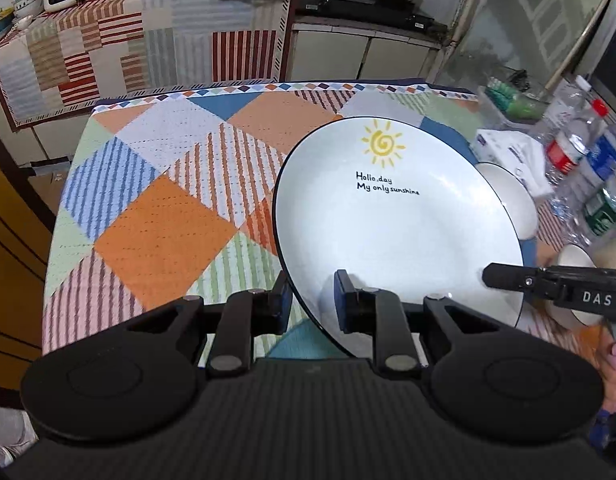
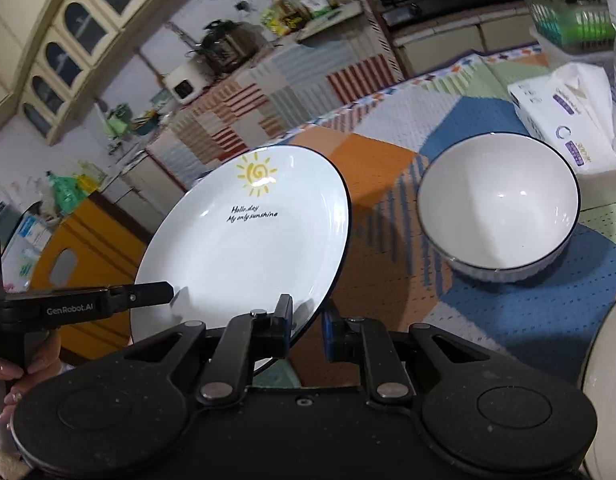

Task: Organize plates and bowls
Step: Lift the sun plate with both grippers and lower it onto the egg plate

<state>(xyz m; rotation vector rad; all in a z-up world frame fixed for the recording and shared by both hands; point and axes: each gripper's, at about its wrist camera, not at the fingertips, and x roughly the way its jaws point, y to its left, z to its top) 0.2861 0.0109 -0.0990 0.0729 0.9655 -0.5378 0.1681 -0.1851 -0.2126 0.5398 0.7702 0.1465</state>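
A white plate (image 1: 388,232) with a dark rim, a yellow sun and black lettering is tilted above the patchwork tablecloth (image 1: 159,208). My left gripper (image 1: 312,302) is shut on its near rim. My right gripper (image 2: 308,322) is shut on the plate (image 2: 243,248) at its lower right rim. In the left wrist view a right gripper finger (image 1: 508,277) lies over the plate's right edge. In the right wrist view a left gripper finger (image 2: 147,295) reaches onto it from the left. A white ribbed bowl (image 2: 496,208) stands upright on the cloth to the right.
Another white dish's rim (image 2: 604,380) shows at the right edge, and a small bowl (image 1: 572,260) sits behind the right gripper. A tissue pack (image 2: 564,116), water bottles (image 1: 588,160) and a basket of green items (image 2: 572,20) crowd the table's right side. A cloth-covered counter (image 1: 139,40) stands beyond.
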